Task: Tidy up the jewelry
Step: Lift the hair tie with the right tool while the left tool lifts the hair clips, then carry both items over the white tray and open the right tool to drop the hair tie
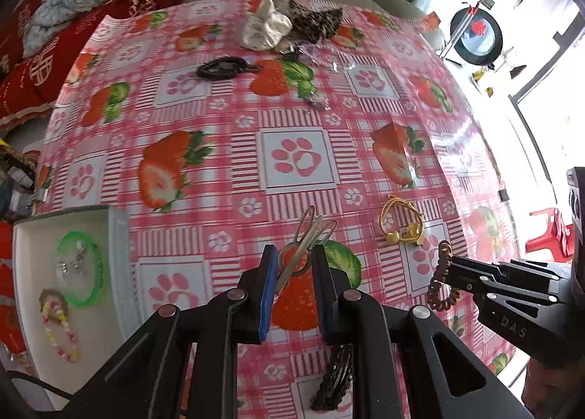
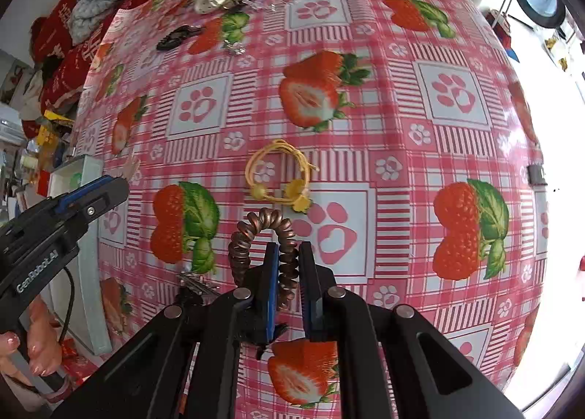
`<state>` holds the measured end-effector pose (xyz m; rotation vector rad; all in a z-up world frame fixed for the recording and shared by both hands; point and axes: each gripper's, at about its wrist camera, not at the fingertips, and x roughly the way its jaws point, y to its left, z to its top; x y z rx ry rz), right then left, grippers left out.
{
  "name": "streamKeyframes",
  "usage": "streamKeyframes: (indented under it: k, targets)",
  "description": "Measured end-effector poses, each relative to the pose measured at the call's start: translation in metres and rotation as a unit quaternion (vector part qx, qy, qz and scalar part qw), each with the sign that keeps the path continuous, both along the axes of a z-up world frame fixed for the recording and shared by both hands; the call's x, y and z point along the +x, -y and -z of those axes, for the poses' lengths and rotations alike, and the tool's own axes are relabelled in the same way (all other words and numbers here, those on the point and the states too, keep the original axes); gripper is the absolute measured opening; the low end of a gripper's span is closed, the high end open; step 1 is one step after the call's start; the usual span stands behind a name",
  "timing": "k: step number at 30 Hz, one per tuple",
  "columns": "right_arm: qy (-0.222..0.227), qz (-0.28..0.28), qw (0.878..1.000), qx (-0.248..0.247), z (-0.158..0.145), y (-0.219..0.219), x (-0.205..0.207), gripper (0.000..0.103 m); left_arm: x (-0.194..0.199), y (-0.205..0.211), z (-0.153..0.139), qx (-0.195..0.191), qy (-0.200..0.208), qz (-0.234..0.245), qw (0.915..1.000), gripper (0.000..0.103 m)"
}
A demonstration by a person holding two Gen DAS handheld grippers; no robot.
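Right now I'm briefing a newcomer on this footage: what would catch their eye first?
Probably the loud pink strawberry-and-paw tablecloth filling both views. Next, each gripper holds something: the left gripper pinches pale hair clips, the right gripper a brown spiral hair tie. A yellow hair tie lies just beyond, and a white tray sits far left.

Left gripper [image 1: 292, 265] and right gripper [image 2: 287, 261] fingers each clamp something.

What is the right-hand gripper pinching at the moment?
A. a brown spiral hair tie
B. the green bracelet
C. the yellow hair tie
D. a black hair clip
A: the right gripper has its fingers closed on the brown spiral hair tie, while the yellow hair tie lies loose on the tablecloth just beyond it.
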<state>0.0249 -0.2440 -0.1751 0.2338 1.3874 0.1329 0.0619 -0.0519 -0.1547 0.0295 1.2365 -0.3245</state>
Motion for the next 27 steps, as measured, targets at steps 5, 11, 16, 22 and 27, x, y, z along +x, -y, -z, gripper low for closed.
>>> streamKeyframes:
  k: [5, 11, 16, 22, 27]
  targets:
    - [0.009, -0.012, 1.000, 0.002, -0.012, -0.014, 0.002, 0.011, -0.008, -0.023, -0.013, -0.005, 0.011, -0.021, 0.9997, 0.025]
    - [0.018, -0.032, 0.999, 0.017, -0.029, -0.037, 0.006, 0.011, -0.022, -0.061, -0.026, -0.007, 0.021, -0.056, 0.9982, 0.025]
    - [0.032, -0.064, 0.997, 0.021, -0.043, -0.071, 0.013, 0.011, -0.038, -0.103, -0.030, -0.001, 0.025, -0.096, 0.9951, 0.025]
    - [0.040, -0.113, 0.992, 0.036, -0.055, -0.123, 0.020, 0.011, -0.060, -0.159, -0.025, 0.006, 0.018, -0.154, 0.9879, 0.025]
    - [0.043, -0.165, 0.984, 0.045, -0.058, -0.181, 0.026, 0.011, -0.079, -0.203, -0.015, 0.014, 0.011, -0.201, 0.9794, 0.025]
